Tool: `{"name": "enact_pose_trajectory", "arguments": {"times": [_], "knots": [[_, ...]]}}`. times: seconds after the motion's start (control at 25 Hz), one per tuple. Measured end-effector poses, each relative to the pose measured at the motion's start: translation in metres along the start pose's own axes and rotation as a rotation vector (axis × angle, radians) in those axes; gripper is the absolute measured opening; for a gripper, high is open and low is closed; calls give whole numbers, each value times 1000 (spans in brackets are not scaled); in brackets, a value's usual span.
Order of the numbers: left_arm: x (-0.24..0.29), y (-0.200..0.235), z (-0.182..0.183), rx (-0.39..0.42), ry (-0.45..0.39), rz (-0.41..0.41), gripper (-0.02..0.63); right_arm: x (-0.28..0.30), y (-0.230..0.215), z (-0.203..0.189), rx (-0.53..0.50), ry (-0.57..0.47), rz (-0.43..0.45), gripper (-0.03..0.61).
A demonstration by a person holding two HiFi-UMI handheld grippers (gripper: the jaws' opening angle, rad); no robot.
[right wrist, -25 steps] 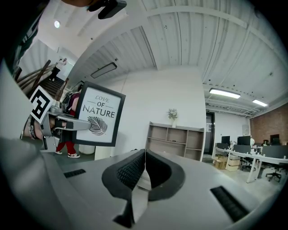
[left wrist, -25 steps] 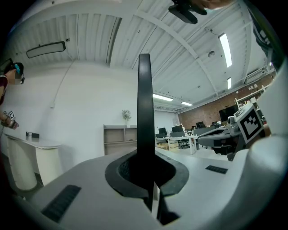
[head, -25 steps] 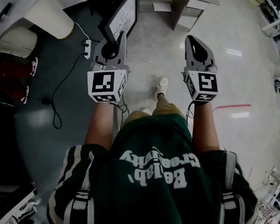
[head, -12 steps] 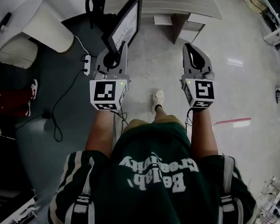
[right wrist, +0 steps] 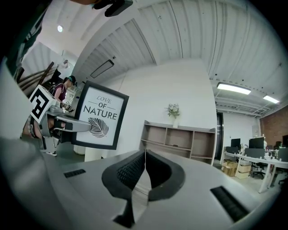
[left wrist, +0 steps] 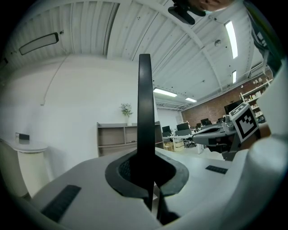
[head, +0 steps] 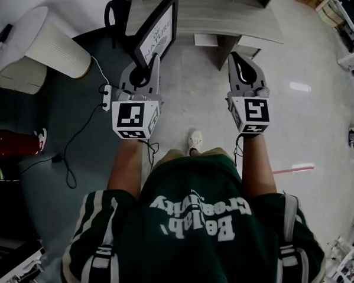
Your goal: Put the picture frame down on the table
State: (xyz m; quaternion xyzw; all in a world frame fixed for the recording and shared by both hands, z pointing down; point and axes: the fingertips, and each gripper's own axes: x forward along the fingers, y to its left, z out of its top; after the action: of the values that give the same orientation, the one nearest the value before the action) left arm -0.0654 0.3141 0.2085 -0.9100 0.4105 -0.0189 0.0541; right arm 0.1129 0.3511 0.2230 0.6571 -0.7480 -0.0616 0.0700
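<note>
Picture frame judged stiff, light, breakable; left gripper pinches its black rim, right gripper pressed together, empty

Green striped shirt, tan shorts

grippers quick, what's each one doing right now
Left gripper: closed on the black edge of the picture frame.
Right gripper: closed, holding nothing.
</note>
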Motion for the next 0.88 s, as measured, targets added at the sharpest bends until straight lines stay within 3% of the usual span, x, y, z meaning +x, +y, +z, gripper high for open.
{"name": "enact_pose_trajectory", "arguments": {"times": [0.36, 0.88], "knots": [[105, 10, 5, 0, 11, 34, 27, 82, -77, -11, 23, 2, 36, 34], [166, 8, -6, 1, 43, 12, 26, 116, -121, -32, 55, 31, 28, 34]]}}
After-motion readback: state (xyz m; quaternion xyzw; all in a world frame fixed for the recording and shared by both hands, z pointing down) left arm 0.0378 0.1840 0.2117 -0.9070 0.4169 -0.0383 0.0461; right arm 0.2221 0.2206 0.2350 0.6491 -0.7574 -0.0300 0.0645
